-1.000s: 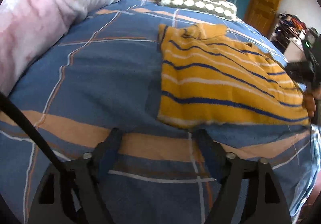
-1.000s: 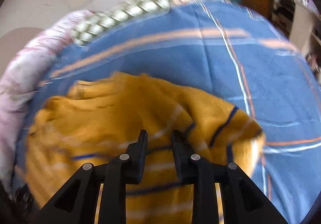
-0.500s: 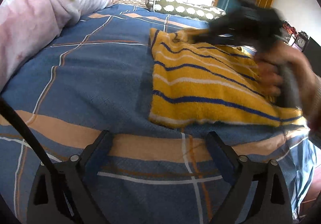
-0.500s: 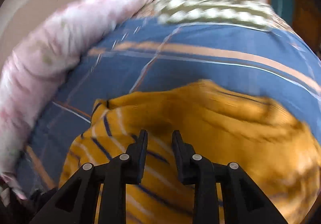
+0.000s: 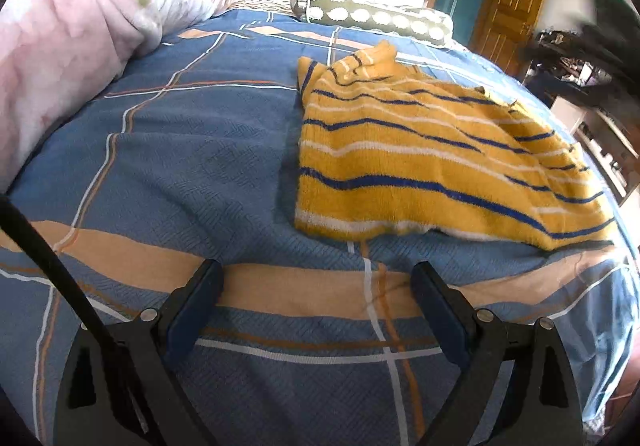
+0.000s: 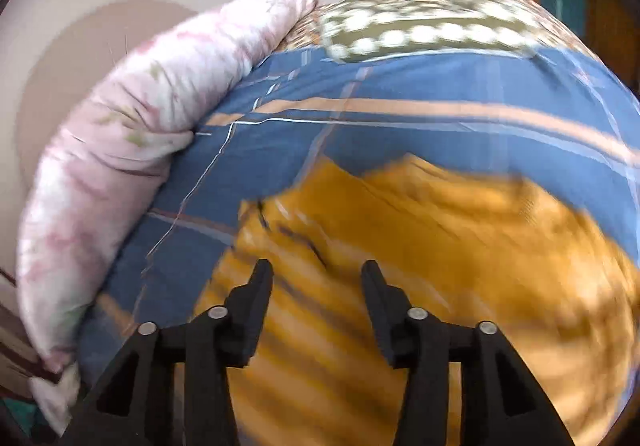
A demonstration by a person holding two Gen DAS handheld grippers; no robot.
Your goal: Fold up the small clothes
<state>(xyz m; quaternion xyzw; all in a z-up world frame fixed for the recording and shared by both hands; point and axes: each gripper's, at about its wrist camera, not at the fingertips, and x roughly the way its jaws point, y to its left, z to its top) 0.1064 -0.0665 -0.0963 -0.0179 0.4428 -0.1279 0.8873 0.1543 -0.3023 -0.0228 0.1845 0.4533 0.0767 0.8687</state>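
A yellow sweater with blue and white stripes (image 5: 432, 166) lies folded over on the blue plaid bedspread (image 5: 192, 150), at about two o'clock from the left gripper (image 5: 316, 310). That claw is spread wide over a tan band of the bedspread, with nothing between its fingers and the sweater's hem just beyond them. The right gripper (image 6: 317, 278) hangs above the sweater (image 6: 460, 266), its jaws having just been opening; they stand apart with nothing pinched. A pink floral quilt (image 5: 68, 34) is bunched at ten o'clock, and a spotted green bolster (image 5: 372, 16) lies at twelve o'clock along the bed's far edge.
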